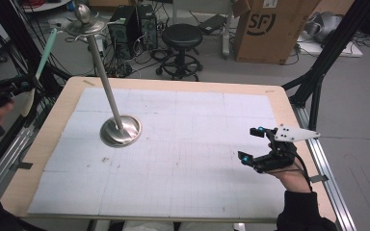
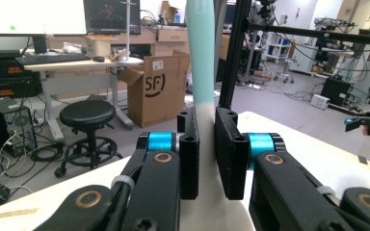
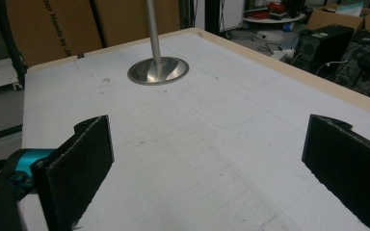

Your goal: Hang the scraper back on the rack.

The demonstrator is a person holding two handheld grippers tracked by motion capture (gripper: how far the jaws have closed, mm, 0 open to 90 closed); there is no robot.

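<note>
Gripping a long, flat shoehorn [image 2: 203,72] in the left gripper [image 2: 207,159], jaws clamped on the pale lower blade just below the mint-green handle. Held off the left edge of the table [image 1: 279,96], handle slanting up toward the top disc of the metal stand [image 1: 120,130]. Probably light, stiff plastic, smooth and a bit slippery; best pinched flat across the blade as now, since a grip on the narrow edges would likely twist loose. Right gripper [image 1: 254,145] hovering low over the white mat [image 1: 183,159] near the right edge, jaws spread wide, nothing between them. Tall stand post rising between the two grippers, its knob and disc the likeliest obstacle for the long handle. Black stool [image 1: 182,36], computer towers and cardboard box [image 1: 270,29] on the floor beyond, well apart.
</note>
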